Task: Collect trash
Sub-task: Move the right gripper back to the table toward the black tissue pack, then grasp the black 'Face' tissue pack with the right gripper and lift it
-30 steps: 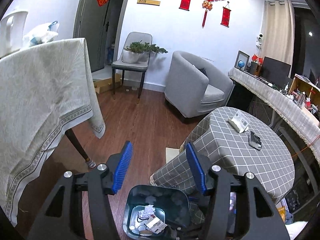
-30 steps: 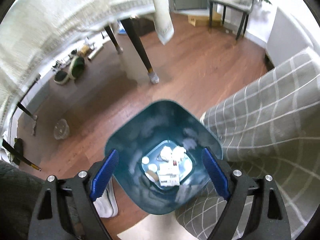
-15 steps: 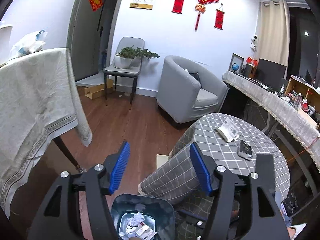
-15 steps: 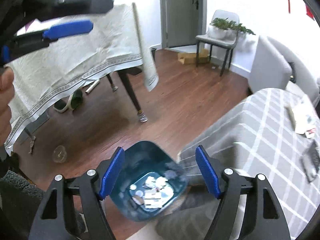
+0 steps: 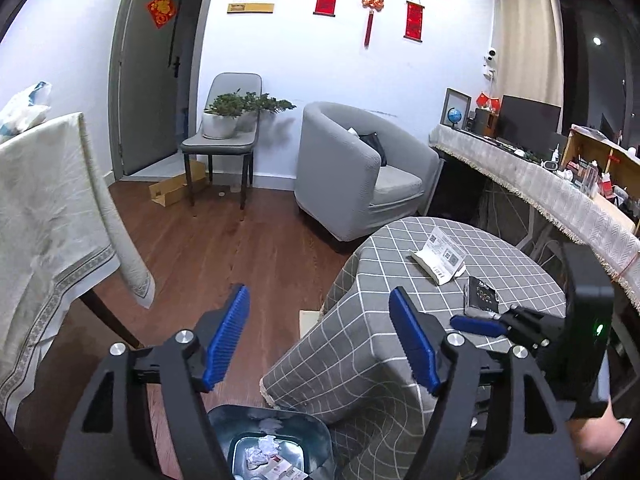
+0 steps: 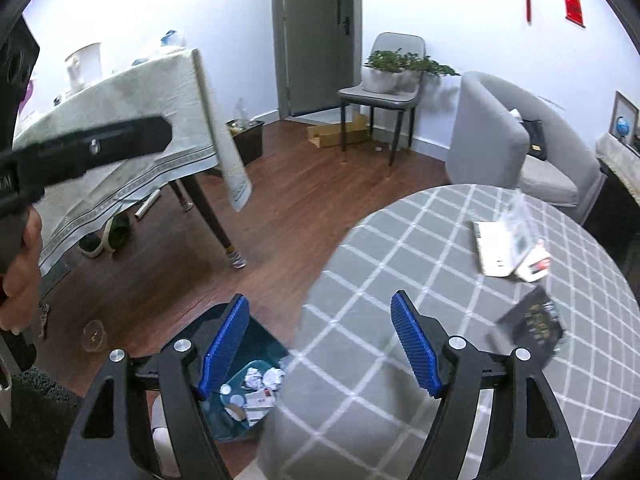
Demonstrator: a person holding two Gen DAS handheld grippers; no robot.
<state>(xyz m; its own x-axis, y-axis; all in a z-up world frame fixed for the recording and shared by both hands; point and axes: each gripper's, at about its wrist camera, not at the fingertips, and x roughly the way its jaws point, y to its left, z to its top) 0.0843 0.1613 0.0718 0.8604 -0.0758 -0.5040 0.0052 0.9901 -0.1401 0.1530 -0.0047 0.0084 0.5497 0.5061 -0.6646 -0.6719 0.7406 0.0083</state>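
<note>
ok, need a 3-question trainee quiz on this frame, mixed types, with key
1. True or false: the bin beside the round table already holds crumpled paper.
2. Which items lie on the checked tablecloth? A) a white packet and a small dark box B) a plant pot C) nothing
3. Fill in: neither the left gripper nor the right gripper has anything between its ____ pads.

Key: 1 true; 2 A; 3 blue

checked cloth tablecloth (image 6: 400,280); glossy wood floor (image 5: 208,248)
</note>
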